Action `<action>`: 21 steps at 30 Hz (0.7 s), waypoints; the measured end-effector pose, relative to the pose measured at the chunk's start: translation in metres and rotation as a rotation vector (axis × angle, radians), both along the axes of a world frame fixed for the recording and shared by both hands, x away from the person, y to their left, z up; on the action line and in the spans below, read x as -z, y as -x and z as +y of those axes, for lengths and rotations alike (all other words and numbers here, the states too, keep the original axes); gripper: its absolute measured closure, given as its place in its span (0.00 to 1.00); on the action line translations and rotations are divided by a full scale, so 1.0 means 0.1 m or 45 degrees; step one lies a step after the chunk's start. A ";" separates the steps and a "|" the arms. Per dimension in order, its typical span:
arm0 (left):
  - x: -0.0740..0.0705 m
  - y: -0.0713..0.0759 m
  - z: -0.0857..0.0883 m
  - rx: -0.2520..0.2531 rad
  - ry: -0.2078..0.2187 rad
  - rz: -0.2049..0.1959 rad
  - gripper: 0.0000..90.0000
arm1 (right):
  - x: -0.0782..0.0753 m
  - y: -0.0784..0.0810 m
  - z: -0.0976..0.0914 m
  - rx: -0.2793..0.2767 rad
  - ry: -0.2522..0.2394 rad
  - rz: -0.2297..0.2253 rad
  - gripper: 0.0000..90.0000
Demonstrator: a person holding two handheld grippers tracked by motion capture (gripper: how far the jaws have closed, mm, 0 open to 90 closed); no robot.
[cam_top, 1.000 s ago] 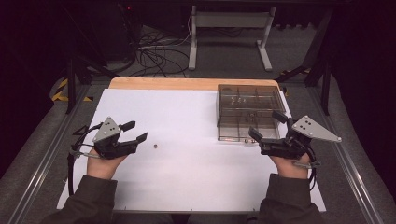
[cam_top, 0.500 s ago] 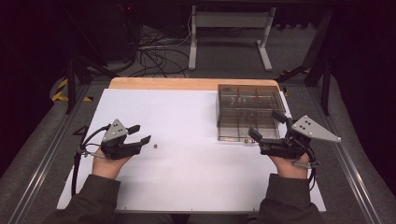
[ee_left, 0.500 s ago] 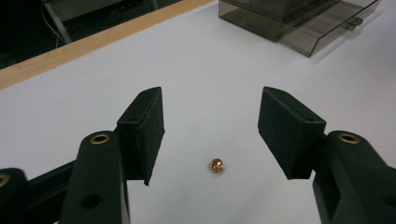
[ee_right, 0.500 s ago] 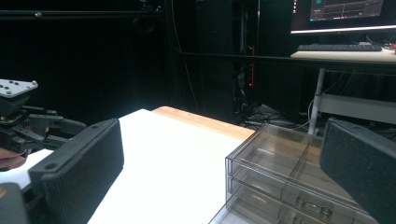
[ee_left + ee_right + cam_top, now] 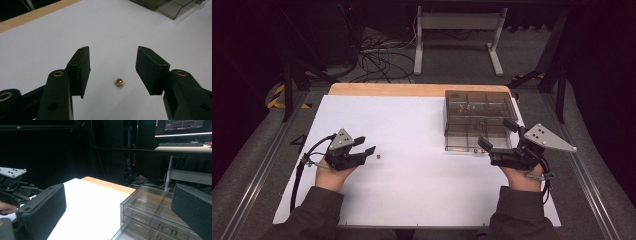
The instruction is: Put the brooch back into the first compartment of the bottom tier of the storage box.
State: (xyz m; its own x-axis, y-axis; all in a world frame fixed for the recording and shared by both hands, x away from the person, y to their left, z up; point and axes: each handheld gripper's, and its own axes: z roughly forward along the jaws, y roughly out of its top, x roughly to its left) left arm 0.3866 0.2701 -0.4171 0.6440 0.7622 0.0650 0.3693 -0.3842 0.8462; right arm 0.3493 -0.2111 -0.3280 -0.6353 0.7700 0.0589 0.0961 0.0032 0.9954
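The left gripper [image 5: 112, 72] had its jaws apart but just closing in, with the tiny round brass-coloured nut [image 5: 118, 82] sitting loose on the white table sheet [image 5: 412, 125] between them, untouched. Risk as I saw it: such a small bit could roll or pop out sideways if one pad hit first. The right gripper [image 5: 498, 137] sat wide open by the smoky clear plastic drawer box [image 5: 479, 120].

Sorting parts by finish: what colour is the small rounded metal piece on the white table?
Shiny gold-copper small rounded metal piece, clearest in the left gripper view.
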 end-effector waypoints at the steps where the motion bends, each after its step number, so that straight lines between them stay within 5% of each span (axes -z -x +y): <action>1: 0.01 -0.01 -0.01 -0.004 -0.007 0.001 0.52 | 0.00 0.00 0.00 -0.002 -0.002 0.005 0.01; 6: 0.07 -0.04 -0.03 -0.005 -0.045 0.035 0.55 | 0.00 0.00 0.01 0.001 0.006 0.004 0.01; 21: 0.22 -0.16 -0.11 0.026 -0.042 0.141 0.64 | 0.00 -0.01 0.01 0.009 0.005 0.013 0.01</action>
State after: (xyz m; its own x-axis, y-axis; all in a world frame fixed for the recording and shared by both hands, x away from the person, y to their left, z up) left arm 0.4026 0.2592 -0.4391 0.6641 0.7474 0.0175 0.4517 -0.4197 0.7873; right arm 0.3501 -0.2105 -0.3283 -0.6291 0.7748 0.0624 0.1060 0.0060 0.9944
